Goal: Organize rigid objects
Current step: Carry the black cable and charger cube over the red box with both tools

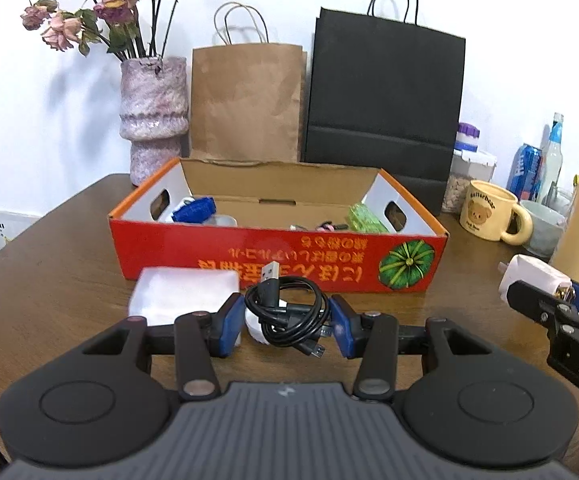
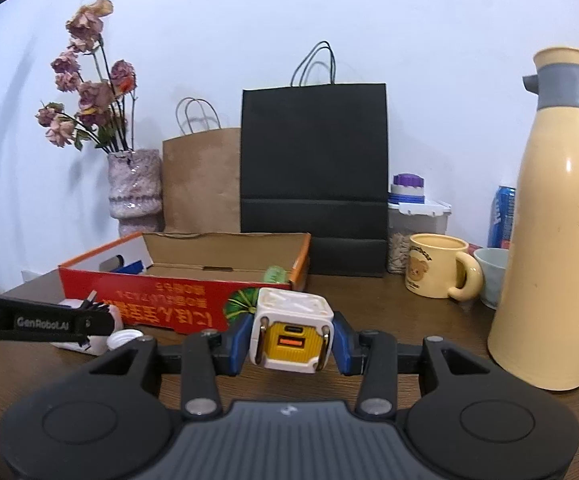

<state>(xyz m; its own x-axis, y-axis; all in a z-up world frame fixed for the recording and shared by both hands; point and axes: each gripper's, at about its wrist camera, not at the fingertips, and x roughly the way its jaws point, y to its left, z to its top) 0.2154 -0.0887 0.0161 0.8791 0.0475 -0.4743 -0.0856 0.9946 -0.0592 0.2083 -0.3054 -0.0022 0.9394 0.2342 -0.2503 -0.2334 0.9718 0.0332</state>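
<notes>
Now | left jaws (image 1: 285, 326) straddle cable coil (image 1: 289, 312) | right jaws (image 2: 291, 338) clamp charger cube (image 2: 291, 330)

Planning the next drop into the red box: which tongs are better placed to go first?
Probably right. The right tongs already clamp the white charger cube, lifted near the red box. The left tongs only straddle the black cable, apparently ungripped.

- The right gripper (image 2: 292, 340) clamps a white cube charger (image 2: 291, 330), yellow port face toward the camera
- Behind it stands a red cardboard box (image 2: 161, 300) on the brown table (image 2: 429, 320)
- A cream thermos (image 2: 561, 232) stands at right, a bear mug (image 2: 437, 266) beside it
</notes>
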